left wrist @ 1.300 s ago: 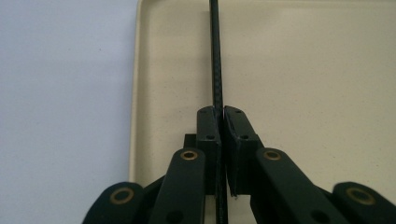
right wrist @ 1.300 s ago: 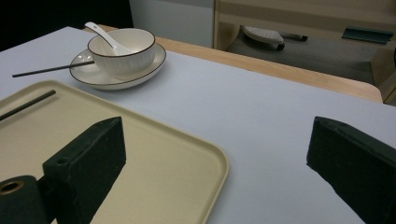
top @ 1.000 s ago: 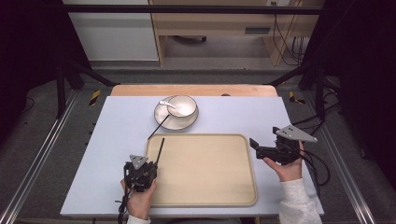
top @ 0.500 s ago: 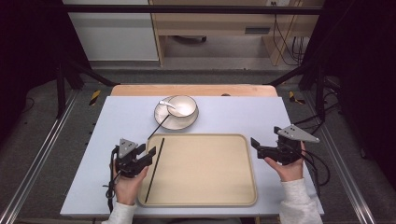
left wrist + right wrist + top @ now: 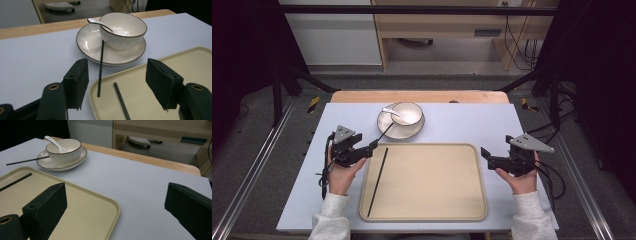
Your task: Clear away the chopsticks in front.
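One black chopstick (image 5: 377, 182) lies flat in the left part of the beige tray (image 5: 437, 200). A second chopstick (image 5: 384, 133) leans from the white plate (image 5: 387, 131) down to the tray's rim. A white bowl (image 5: 407, 113) with a white spoon (image 5: 390, 111) stands on that plate. My left gripper (image 5: 369, 149) hovers at the tray's far left corner; its jaws have just been opening and nothing is between them. In the left gripper view the open left gripper (image 5: 120, 85) frames both chopsticks (image 5: 101, 67) from above. My right gripper (image 5: 488, 156) stands open and empty beside the tray's right edge.
The tray sits on a pale mat (image 5: 452, 125) over a wooden table (image 5: 422, 96). In the right gripper view the bowl (image 5: 64, 149) and plate are at the far left, beyond the tray's corner (image 5: 110, 207). Metal rails run along both sides of the table.
My left gripper opened and let go of the chopstick, which now lies in the tray. The left hand then rose and moved away to the left. The right hand kept still.
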The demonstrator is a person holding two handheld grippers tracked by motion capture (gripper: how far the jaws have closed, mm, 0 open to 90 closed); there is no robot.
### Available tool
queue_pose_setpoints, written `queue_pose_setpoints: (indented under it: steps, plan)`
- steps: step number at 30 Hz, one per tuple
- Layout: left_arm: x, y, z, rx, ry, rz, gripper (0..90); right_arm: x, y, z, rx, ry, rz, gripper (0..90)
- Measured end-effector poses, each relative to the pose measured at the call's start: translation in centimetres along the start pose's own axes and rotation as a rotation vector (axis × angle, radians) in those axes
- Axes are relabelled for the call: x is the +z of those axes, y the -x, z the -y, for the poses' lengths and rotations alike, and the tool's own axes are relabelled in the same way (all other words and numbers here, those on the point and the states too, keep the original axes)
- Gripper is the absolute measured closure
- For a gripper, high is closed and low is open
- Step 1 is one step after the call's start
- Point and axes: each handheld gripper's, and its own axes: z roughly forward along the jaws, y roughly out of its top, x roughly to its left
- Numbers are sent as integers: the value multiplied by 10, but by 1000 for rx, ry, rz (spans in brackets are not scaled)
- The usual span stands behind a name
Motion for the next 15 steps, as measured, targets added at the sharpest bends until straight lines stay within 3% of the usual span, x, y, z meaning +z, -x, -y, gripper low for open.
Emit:
queue_pose_setpoints:
  steps: [2,15]
  plan:
    - [5,-3,-6,24,-6,1,321,0,0,0,-2,-1,0,46]
    - [47,-17,-29,73,-73,33,275,2,0,0,-3,-5,2,48]
